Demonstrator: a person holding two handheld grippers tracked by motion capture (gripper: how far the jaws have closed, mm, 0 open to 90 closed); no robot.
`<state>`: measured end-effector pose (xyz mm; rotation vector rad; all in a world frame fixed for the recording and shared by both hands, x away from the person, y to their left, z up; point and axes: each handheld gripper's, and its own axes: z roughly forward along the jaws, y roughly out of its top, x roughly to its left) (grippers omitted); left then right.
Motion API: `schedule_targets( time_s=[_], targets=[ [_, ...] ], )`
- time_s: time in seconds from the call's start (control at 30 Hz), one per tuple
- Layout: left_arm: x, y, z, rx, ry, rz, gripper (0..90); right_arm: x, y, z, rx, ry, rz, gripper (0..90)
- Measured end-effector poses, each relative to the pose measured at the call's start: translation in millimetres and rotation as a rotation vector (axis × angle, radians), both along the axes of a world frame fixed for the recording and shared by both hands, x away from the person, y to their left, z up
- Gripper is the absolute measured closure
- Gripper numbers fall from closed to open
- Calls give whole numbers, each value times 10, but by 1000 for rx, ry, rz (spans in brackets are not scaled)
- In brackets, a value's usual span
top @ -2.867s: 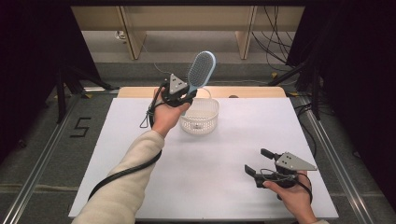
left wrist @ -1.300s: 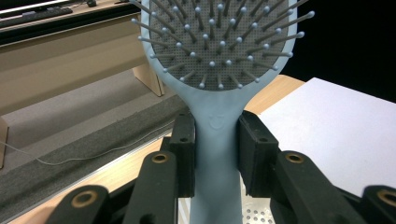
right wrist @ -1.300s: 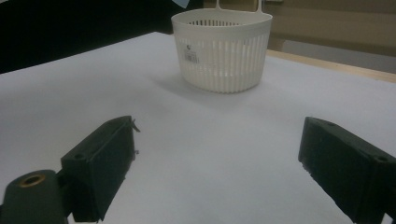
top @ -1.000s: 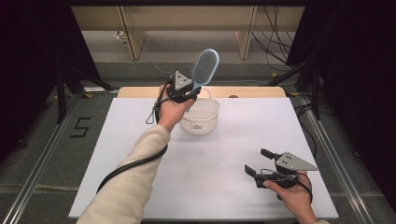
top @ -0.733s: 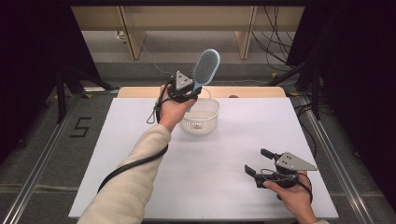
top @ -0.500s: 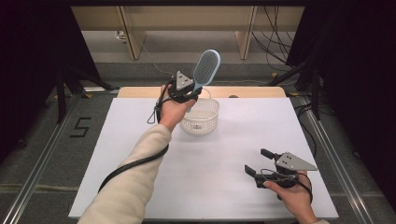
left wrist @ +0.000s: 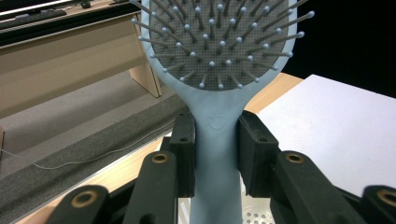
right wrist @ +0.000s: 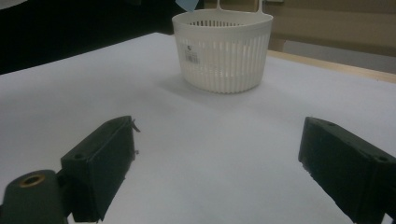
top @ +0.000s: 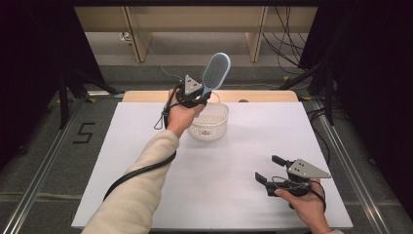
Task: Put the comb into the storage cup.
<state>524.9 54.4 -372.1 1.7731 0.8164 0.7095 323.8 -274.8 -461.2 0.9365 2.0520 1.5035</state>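
Broadly, the white-covered table (top: 146, 146) lies bare around the white slotted plastic basket (top: 209, 122) near its far edge. Above the basket, the left gripper (top: 197, 95) clamps the pale blue paddle hairbrush (top: 214, 73) by its handle, head tilted upward. Near the front edge, the right gripper (top: 270, 168) rests with jaws wide apart, holding nothing.

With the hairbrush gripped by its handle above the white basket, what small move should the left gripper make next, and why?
Probably lower it toward the basket. The left gripper is shut on the hairbrush by its handle, head tilted up, just above the near-left rim of the white basket, which stands upright on the table. The right gripper rests open, apart, so it seems uninvolved.
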Motion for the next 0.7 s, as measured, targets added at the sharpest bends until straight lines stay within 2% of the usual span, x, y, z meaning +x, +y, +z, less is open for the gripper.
schedule_targets(
  time_s=[0.7],
  targets=[
    [14,-17,-71,4,8,-9,696,1,3,-2,3,-1,3,116]
  ],
)
